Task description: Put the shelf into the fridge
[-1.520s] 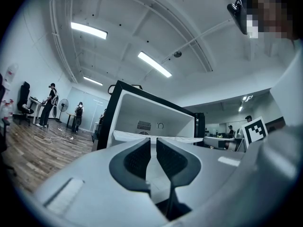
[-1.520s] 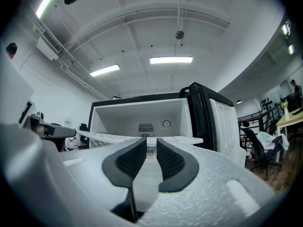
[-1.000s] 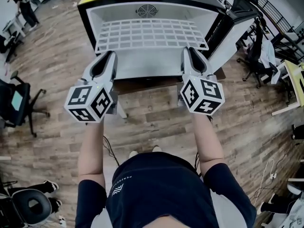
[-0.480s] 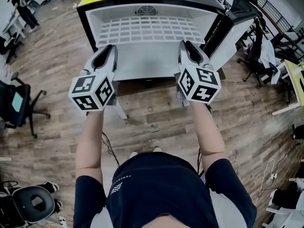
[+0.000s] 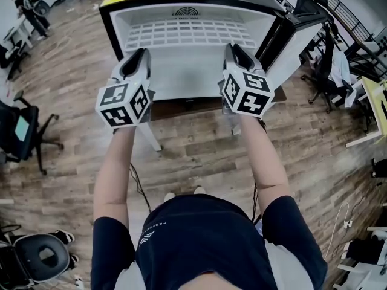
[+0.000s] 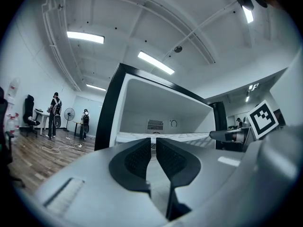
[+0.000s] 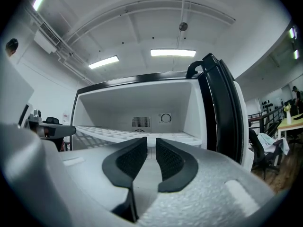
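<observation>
A white wire-grid shelf (image 5: 187, 34) lies level inside the open fridge (image 5: 112, 29), a white cavity in a black frame. My left gripper (image 5: 138, 56) is shut on the shelf's front edge near its left corner. My right gripper (image 5: 232, 50) is shut on the same edge near the right corner. In the left gripper view the shelf (image 6: 189, 137) runs across just behind the left gripper (image 6: 153, 141). The right gripper view shows the shelf (image 7: 109, 134) reaching back toward the rear wall, past the right gripper (image 7: 151, 143).
The fridge door (image 5: 290, 26) stands open at the right. The fridge rests on a low wooden stand (image 5: 187, 104) over plank floor. Office chairs stand at left (image 5: 18, 132), lower left (image 5: 36, 258) and right (image 5: 329, 77). People stand far back left (image 5: 27, 2).
Both grippers have moved forward toward the fridge, and the shelf has slid deeper into the cavity. Its front edge, which stuck out past the opening, now lies inside.
</observation>
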The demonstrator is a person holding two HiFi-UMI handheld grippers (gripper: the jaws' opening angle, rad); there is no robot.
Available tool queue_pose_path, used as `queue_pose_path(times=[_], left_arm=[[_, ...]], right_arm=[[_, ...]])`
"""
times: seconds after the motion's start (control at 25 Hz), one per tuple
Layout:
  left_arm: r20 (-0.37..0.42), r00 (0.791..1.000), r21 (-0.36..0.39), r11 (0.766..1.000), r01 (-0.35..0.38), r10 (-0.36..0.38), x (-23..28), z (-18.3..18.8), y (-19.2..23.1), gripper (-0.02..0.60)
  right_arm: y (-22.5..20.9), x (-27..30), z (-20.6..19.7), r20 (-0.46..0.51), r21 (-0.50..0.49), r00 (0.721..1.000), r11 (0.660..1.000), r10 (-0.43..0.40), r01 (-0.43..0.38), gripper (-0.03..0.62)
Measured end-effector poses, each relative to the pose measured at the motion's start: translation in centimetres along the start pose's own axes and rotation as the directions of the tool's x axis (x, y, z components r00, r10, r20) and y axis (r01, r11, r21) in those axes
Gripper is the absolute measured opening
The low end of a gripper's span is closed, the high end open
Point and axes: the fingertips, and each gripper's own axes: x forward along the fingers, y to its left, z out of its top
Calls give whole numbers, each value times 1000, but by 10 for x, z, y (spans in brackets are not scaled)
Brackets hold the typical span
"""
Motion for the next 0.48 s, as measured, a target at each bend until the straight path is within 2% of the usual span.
queue_pose_path(times=[0.2,0.48], left_arm=[[13,999,52,998,-30,29,7,0,1,55],[5,997,78,994,-74,74,13,-2,4,52]], right_arm=[[-2,8,1,-1,5,1000,1000,-15,15,63],[-3,14,0,9,7,1000,1000,-30,30,64]])
